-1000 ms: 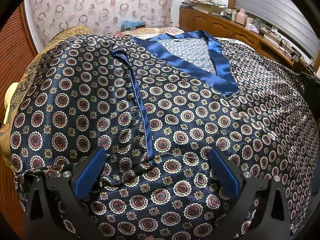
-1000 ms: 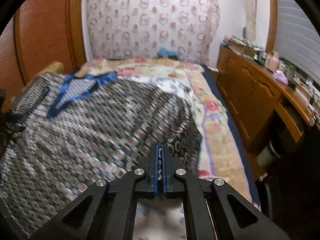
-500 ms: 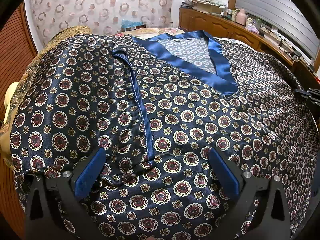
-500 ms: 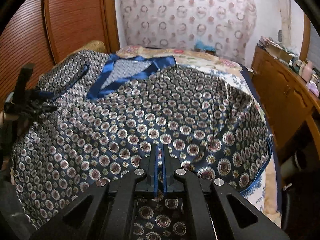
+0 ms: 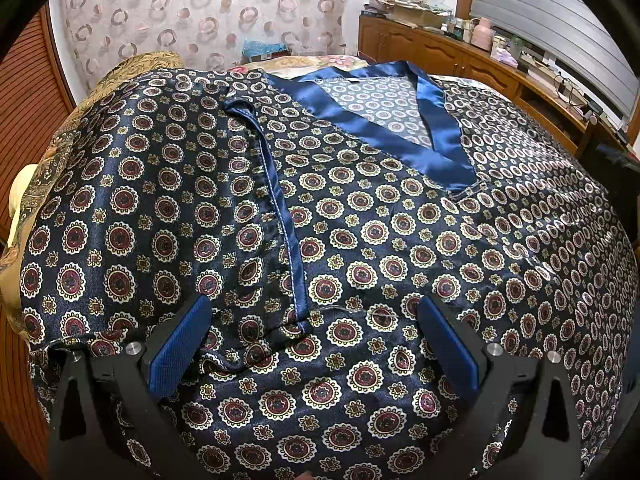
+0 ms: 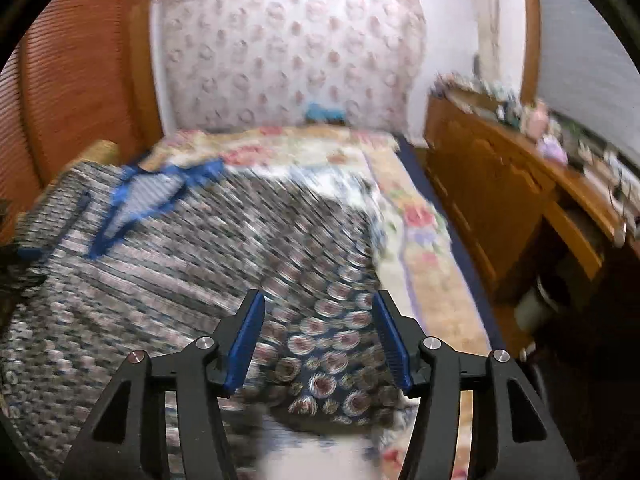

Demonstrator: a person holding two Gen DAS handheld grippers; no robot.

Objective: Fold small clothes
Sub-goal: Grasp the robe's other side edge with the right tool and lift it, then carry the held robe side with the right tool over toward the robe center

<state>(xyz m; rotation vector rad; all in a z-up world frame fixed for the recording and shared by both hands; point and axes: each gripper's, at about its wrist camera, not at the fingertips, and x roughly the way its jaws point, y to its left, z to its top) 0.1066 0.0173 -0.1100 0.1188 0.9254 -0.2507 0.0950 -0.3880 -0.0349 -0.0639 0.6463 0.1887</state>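
A dark navy satin top (image 5: pixel 360 240) with round medallion print and a blue V-neck band (image 5: pixel 400 136) lies spread on the bed. One sleeve with a blue hem (image 5: pixel 280 216) is folded over its left part. My left gripper (image 5: pixel 316 344) is open and hovers low over the near hem, touching nothing. In the right wrist view the top (image 6: pixel 200 264) is blurred by motion. My right gripper (image 6: pixel 318 340) is open and empty above the top's right sleeve corner (image 6: pixel 336 364).
A floral bedspread (image 6: pixel 424 248) shows to the right of the top. A wooden dresser (image 6: pixel 500 200) with clutter runs along the right wall. A wooden wardrobe (image 6: pixel 72 100) stands at the left. A patterned curtain (image 5: pixel 200 20) hangs behind the bed.
My right gripper held the cloth shut, then opened and let it go; its view swung back to the right. The left gripper has not moved.
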